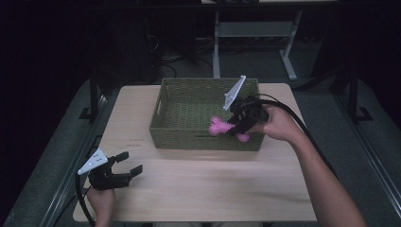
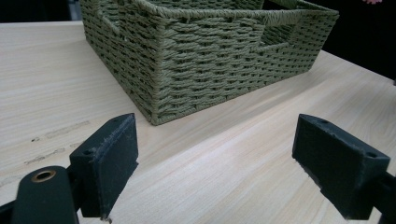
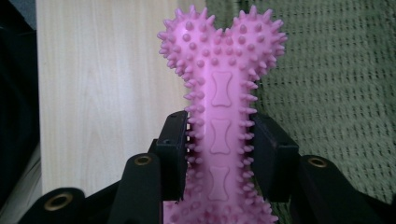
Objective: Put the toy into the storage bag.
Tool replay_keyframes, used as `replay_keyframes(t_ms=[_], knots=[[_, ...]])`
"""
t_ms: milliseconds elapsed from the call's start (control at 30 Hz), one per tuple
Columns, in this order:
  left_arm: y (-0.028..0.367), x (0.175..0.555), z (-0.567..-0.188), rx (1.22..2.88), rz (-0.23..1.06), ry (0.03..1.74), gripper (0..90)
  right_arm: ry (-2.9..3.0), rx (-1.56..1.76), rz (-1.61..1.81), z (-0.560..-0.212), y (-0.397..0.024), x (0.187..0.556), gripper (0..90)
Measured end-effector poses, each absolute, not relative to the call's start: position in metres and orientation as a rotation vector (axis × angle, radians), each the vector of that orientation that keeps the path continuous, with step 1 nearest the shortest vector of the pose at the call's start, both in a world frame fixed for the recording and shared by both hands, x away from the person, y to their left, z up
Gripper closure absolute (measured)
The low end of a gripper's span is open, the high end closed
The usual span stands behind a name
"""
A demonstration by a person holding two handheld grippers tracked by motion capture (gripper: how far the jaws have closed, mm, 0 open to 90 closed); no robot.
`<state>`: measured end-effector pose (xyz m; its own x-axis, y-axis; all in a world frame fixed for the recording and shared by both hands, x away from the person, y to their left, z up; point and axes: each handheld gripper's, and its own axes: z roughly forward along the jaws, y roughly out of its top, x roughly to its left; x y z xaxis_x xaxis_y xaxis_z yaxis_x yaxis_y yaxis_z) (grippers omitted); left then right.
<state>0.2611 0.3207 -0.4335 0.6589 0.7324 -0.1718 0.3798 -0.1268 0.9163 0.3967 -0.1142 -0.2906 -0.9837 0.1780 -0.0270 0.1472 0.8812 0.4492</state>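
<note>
The right claw (image 1: pixel 236 126) clamps the pink bone toy (image 1: pixel 222 126) by its shaft, right of centre, above the basket (image 1: pixel 189 137). Lower it well inside before releasing. The left claw (image 1: pixel 130 166) rests wide on the counter (image 1: pixel 213 189).

Pink bone toy (image 3: pixel 219 116), studded all over with small spikes, three bone-shaped outlines pressed along the shaft. Olive-green basket (image 1: pixel 189 137), woven in tight rows. Pale wood-grain tabletop (image 1: pixel 203 189) with faint dark scuffs. Black jaws on both grippers; light grey plate on top of each.
</note>
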Motion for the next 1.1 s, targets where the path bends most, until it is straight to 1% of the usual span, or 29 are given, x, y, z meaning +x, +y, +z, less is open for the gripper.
replay_keyframes(t_ms=[733, 1100], knots=[[0.322, 0.262, -0.434, 1.739, 0.388, 0.905, 13.9, 2.998, 0.300, 0.637, -0.293, -0.114, 0.437, 58.4], [0.322, 0.262, -0.434, 1.729, 0.389, 0.911, 13.9, 3.006, 0.333, 0.634, -0.305, -0.114, 0.454, 58.3]])
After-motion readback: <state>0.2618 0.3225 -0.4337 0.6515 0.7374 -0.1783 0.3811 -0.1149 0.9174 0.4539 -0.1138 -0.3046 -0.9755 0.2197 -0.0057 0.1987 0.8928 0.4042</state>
